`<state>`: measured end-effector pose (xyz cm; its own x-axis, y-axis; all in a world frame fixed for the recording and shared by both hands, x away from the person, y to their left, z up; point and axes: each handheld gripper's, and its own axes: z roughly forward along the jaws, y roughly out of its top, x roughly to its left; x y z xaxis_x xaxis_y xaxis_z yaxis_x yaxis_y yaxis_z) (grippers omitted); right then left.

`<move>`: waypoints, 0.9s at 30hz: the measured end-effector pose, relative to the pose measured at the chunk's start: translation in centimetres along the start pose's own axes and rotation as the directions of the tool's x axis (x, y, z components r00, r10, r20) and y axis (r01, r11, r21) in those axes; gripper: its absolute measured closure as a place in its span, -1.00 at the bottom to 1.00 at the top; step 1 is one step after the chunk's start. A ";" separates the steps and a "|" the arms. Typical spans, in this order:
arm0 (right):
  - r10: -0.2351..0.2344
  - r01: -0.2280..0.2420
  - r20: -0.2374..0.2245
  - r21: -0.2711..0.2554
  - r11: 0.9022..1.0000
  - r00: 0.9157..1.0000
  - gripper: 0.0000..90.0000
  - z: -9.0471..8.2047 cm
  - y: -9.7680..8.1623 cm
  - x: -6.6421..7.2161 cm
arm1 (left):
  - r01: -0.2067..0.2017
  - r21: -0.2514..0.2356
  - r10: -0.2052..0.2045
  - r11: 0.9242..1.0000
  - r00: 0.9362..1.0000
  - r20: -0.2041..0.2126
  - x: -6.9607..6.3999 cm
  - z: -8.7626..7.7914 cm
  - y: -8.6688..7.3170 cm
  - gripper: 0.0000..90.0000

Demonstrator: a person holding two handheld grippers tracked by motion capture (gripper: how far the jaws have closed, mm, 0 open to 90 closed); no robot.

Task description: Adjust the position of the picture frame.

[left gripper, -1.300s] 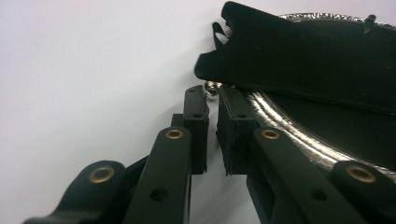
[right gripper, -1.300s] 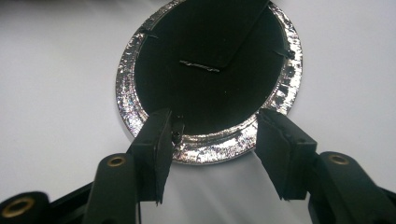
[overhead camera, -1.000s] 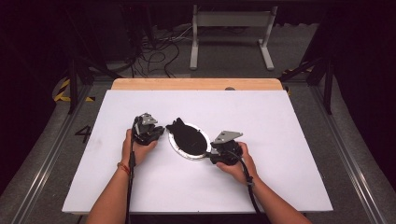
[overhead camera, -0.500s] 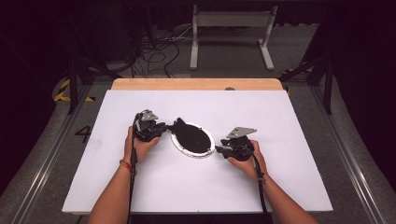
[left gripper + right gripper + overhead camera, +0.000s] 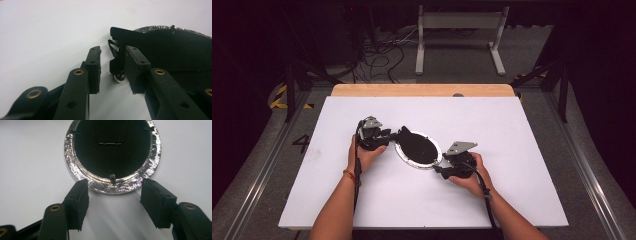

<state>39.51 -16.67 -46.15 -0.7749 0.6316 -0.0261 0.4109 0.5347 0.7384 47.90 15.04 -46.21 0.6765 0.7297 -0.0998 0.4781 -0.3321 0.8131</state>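
A round frame with a glittery silver rim lies back-up on the white table. Its black back carries a stand flap that sticks up at the upper left edge. My left gripper is at that flap; its jaws have just been opening. In the left gripper view the flap stands between the pads, against the right one, with a gap to the left one. My right gripper sits at the lower right rim. Its jaws have also just been opening, and they stand wide just short of the rim.
A wooden strip runs along the table's far edge. Beyond it are floor cables and a grey metal stand. Metal rails flank the table on both sides.
The left jaws have parted from the flap they pinched. The right gripper has drawn back a little toward the lower right, off the rim, with its jaws wider.
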 end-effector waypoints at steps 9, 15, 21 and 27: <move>-0.011 0.011 -0.008 0.000 1.000 1.000 -0.19 0.2 0.1 0.3 | -0.030 0.011 0.029 0.999 0.996 0.087 -0.3 0.4 0.1 0.22; -0.013 0.013 -0.014 0.001 1.000 1.000 -0.22 0.2 0.1 0.2 | -0.055 0.039 0.051 0.998 0.995 0.087 -0.6 0.7 0.2 -0.16; -0.017 0.018 -0.020 0.006 1.000 1.000 -0.26 0.2 0.1 0.3 | -0.096 0.087 0.084 0.992 0.988 0.131 -1.0 1.1 0.3 -0.31; -0.008 0.009 -0.007 0.015 1.000 1.000 -0.27 -0.1 0.0 -0.1 | -0.131 0.092 0.111 0.987 0.974 0.195 -1.1 0.9 0.2 -0.20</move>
<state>39.58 -16.81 -46.11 -0.7816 0.6231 -0.0277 0.4115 0.5486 0.7278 47.76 13.62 -46.42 0.8216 0.5575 -0.1193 0.4352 -0.4780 0.7630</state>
